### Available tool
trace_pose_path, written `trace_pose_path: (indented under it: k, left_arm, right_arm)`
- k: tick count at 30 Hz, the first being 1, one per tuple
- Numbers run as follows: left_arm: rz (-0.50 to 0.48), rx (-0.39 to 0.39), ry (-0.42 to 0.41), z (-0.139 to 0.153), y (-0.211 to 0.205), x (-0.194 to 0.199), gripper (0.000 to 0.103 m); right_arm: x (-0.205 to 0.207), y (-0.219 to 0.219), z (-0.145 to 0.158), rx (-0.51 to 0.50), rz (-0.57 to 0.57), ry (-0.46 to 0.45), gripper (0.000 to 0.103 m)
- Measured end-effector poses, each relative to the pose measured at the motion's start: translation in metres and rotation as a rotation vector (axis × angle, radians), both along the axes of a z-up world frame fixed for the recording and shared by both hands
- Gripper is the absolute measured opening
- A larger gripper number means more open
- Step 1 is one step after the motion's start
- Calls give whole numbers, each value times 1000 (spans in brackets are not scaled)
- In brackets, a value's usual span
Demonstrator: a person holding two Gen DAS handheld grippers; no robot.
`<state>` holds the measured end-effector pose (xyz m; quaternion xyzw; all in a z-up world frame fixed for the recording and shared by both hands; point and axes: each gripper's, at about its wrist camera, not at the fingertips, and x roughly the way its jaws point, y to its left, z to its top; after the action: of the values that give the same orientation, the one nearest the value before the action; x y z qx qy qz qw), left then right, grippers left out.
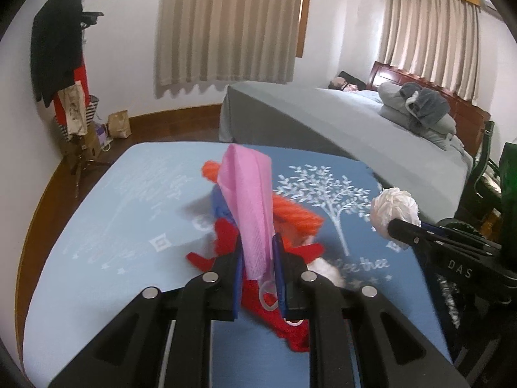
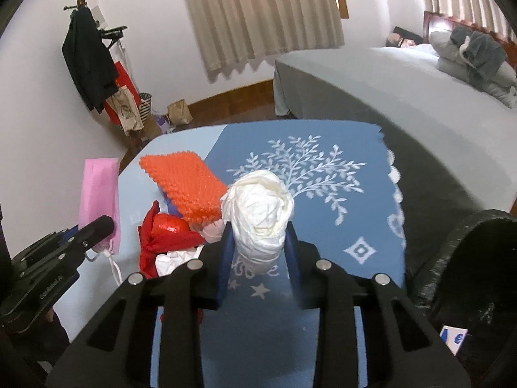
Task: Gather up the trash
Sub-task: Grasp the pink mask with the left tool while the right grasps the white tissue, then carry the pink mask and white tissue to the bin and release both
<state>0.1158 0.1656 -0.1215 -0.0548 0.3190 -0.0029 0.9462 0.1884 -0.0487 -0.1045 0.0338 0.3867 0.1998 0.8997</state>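
Observation:
My left gripper [image 1: 257, 252] is shut on a pink mesh pouch [image 1: 250, 203] and holds it upright above the blue table [image 1: 113, 213]; the pouch also shows in the right wrist view [image 2: 98, 197]. My right gripper [image 2: 258, 239] is shut on a crumpled white tissue wad [image 2: 258, 213], held above the table; the wad shows in the left wrist view [image 1: 394, 211] too. On the table lie an orange ribbed pad [image 2: 185, 184], crumpled red wrapping [image 2: 163, 236] and white paper scraps [image 2: 176, 260].
A black bin's rim [image 2: 478, 258] is at the right of the table. A grey bed [image 1: 355, 129] stands behind the table. A coat rack [image 1: 61, 64] with bags stands by the left wall.

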Motion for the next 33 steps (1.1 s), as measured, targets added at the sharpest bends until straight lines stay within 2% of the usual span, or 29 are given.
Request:
trace_pose_path:
  k: [18, 33]
  left_arm:
    - [-149, -5, -55, 34, -74, -18, 17]
    - [-290, -13, -95, 51, -141, -39, 17]
  right_arm:
    - [-48, -67, 51, 5, -99, -107, 29]
    - [-96, -134, 76, -7, -208, -179, 29]
